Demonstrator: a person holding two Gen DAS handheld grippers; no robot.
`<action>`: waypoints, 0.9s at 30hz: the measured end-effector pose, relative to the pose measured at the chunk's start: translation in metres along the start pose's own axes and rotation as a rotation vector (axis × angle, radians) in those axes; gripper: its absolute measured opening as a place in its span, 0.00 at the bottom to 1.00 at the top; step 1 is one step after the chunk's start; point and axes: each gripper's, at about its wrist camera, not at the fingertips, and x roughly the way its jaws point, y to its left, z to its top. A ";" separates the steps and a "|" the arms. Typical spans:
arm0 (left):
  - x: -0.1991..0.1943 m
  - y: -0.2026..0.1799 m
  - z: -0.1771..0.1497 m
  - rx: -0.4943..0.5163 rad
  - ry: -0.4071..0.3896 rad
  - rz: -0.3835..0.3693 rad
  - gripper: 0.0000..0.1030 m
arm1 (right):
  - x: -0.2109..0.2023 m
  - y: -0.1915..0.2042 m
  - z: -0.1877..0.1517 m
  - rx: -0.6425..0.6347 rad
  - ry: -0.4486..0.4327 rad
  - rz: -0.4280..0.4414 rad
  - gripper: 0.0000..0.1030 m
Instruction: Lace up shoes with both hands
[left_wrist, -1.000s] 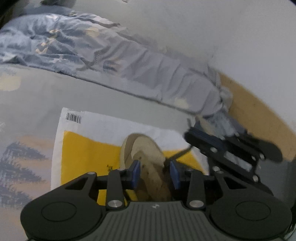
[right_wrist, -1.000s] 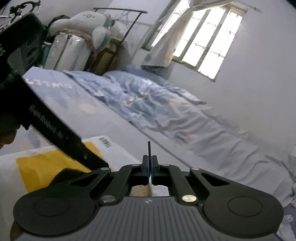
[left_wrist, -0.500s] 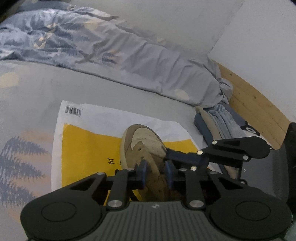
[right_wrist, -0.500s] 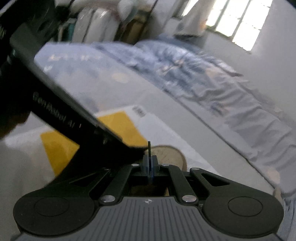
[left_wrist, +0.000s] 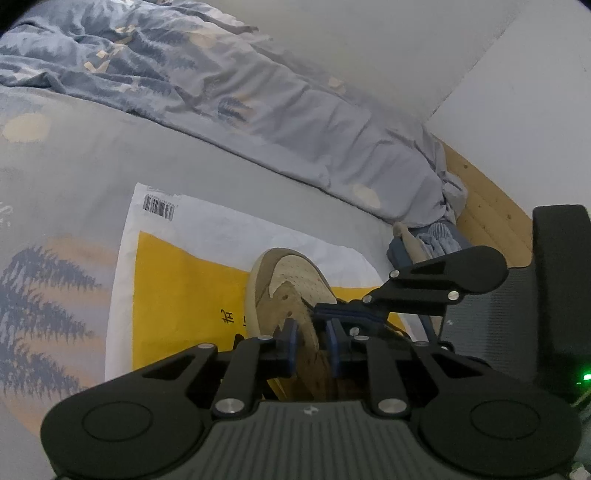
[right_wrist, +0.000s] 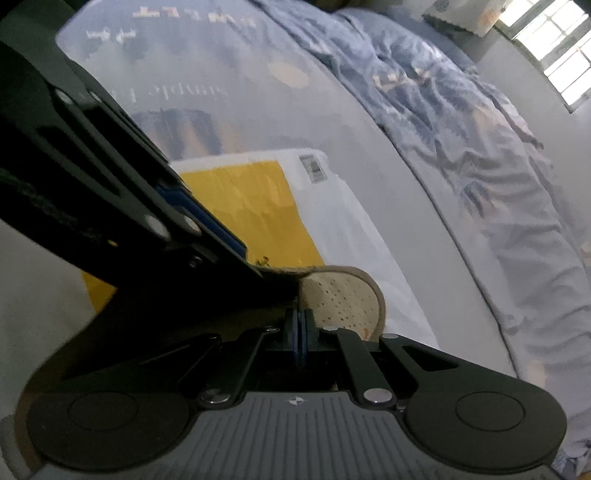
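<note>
Tan shoe (left_wrist: 291, 291) on yellow bag (left_wrist: 177, 291), left tool (left_wrist: 312, 341) narrowing astride its tongue, right tool (right_wrist: 299, 334) at 3 o'clock, fully closed.

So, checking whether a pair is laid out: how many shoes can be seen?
1. A tan shoe lies on the yellow-and-white bag on the bed, toe pointing away. A second may be hidden behind the grippers.

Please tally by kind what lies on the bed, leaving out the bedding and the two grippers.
Shoe: 1
Yellow-and-white mailer bag: 1
Total: 2
</note>
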 end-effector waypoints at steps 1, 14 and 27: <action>0.000 0.001 0.000 -0.003 -0.001 -0.001 0.15 | 0.001 0.000 0.000 -0.003 0.004 0.000 0.02; 0.000 0.006 0.001 -0.021 0.000 -0.012 0.14 | 0.009 0.013 -0.001 -0.161 -0.026 -0.027 0.02; 0.001 0.009 0.001 -0.027 0.002 -0.019 0.14 | 0.007 0.016 -0.006 -0.224 -0.075 -0.045 0.02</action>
